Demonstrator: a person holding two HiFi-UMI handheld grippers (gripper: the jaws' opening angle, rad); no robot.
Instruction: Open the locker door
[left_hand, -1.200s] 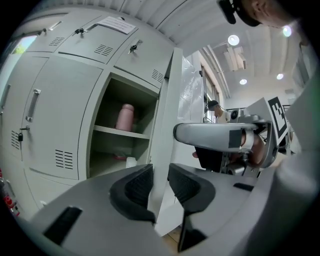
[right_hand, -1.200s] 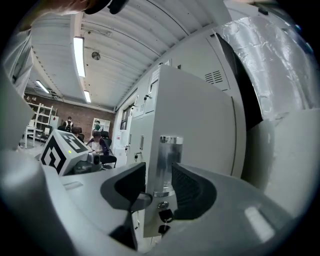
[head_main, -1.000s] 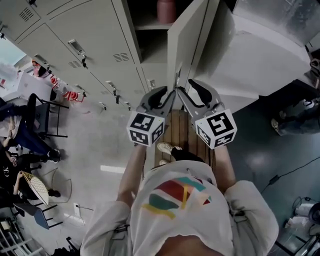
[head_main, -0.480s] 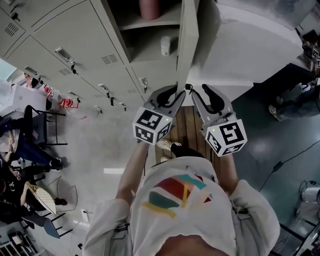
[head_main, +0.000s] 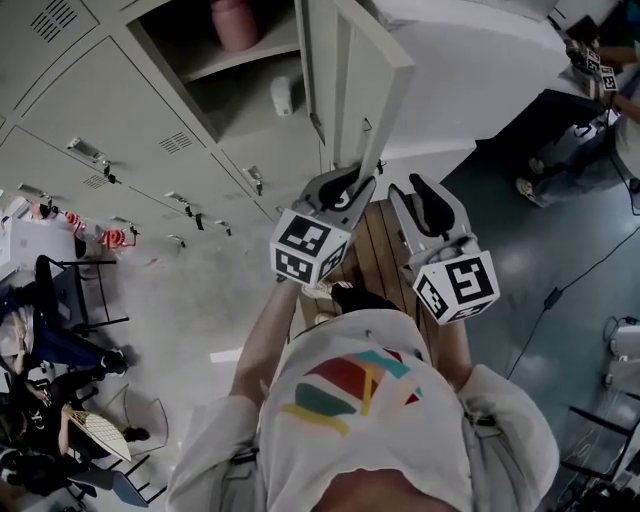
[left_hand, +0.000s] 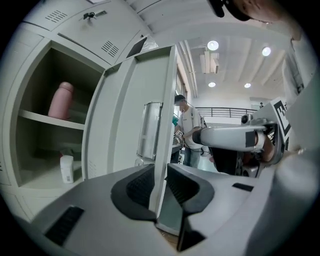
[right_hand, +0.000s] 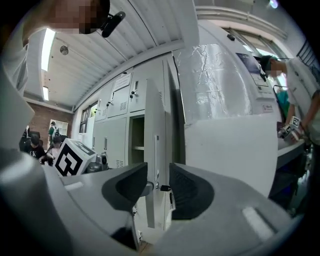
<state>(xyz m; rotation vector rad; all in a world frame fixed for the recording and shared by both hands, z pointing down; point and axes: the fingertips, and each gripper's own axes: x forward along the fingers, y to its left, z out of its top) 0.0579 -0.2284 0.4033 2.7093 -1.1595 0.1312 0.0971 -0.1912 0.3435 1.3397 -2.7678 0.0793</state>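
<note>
Swinging the door wider looks like the step in hand. It should go best if you follow the hinge's arc and don't pull straight, so the thin sheet doesn't twist between the pads.

Head view: the door (head_main: 345, 90) already stands well out from the locker (head_main: 235, 100), with its free edge towards you. Your left gripper (head_main: 352, 180) sits at that edge, low down. Your right gripper (head_main: 412, 190) is just beside it, on the door's outer side.

Left gripper view: the left gripper's (left_hand: 160, 182) jaws have just been closing. The door's (left_hand: 125, 120) edge runs upright between them with a pad (left_hand: 142, 185) against each face, so you have it clenched. Keep the edge centred there.

Right gripper view: the right gripper's (right_hand: 158, 187) jaws have just been closing too, but they stand apart, gripping nothing. The latch (right_hand: 150, 187) and its key (right_hand: 164, 188) show in the gap, seemingly beyond the pads (right_hand: 187, 192). Let this hand steady the door (right_hand: 155, 145), not steer it.
</note>
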